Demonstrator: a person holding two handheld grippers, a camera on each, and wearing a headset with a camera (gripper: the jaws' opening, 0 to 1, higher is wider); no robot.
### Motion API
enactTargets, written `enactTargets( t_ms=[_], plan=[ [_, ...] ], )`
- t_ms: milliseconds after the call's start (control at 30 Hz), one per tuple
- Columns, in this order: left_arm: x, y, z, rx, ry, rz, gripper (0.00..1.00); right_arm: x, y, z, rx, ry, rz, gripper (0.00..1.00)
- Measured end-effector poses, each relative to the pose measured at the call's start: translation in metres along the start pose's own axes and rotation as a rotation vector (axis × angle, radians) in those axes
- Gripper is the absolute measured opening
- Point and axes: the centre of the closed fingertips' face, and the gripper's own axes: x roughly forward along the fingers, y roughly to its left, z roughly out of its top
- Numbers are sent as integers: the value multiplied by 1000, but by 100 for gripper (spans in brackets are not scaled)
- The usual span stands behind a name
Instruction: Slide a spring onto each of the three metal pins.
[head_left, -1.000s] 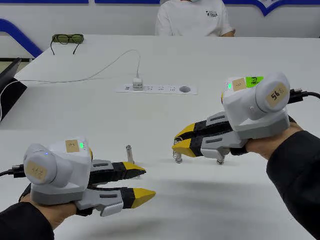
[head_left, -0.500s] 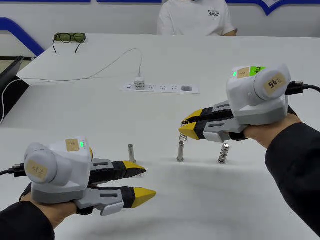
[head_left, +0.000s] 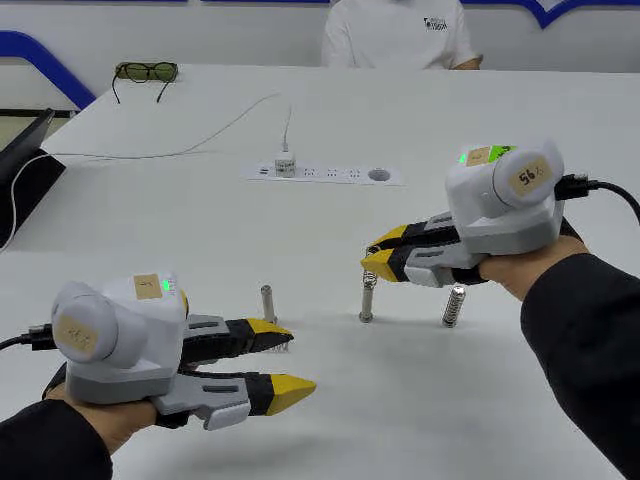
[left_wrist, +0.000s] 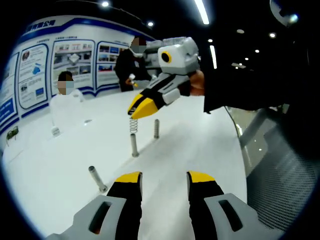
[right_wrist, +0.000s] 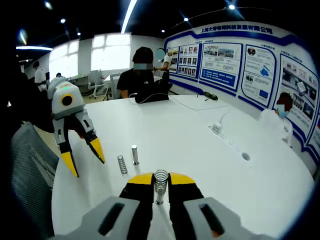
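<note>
Clamping a spring (right_wrist: 160, 181) between its yellow tips, the right gripper (head_left: 370, 256) hangs over the middle pin (head_left: 367, 306). The spring is upright and its lower end meets the pin's top. Whether the coil has started down the shaft cannot be told.

The right-hand pin (head_left: 454, 306) stands just beside the middle pin and carries a second spring (left_wrist: 156, 128) along its length. The left-hand pin (head_left: 268, 302) is bare and upright on the white bench (head_left: 420, 400).

The left gripper (head_left: 300, 360) is low over the bench, released, with its jaws apart and nothing between them. Its upper tip is near the bare pin.

A loose spring (right_wrist: 121, 164) stands on the bench just beside the left-hand pin, in the right gripper view. A power strip (head_left: 320, 174) and a pair of glasses (head_left: 145, 72) lie well beyond the pins.
</note>
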Motion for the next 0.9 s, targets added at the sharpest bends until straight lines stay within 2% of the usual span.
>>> enactTargets(
  t_ms=[467, 900],
  plan=[
    [-2, 3, -2, -20, 0, 12, 41, 5, -2, -4, 15, 5, 0, 12],
    [-4, 6, -4, -32, 2, 20, 43, 12, -3, -20, 35, 25, -1, 12]
  ],
)
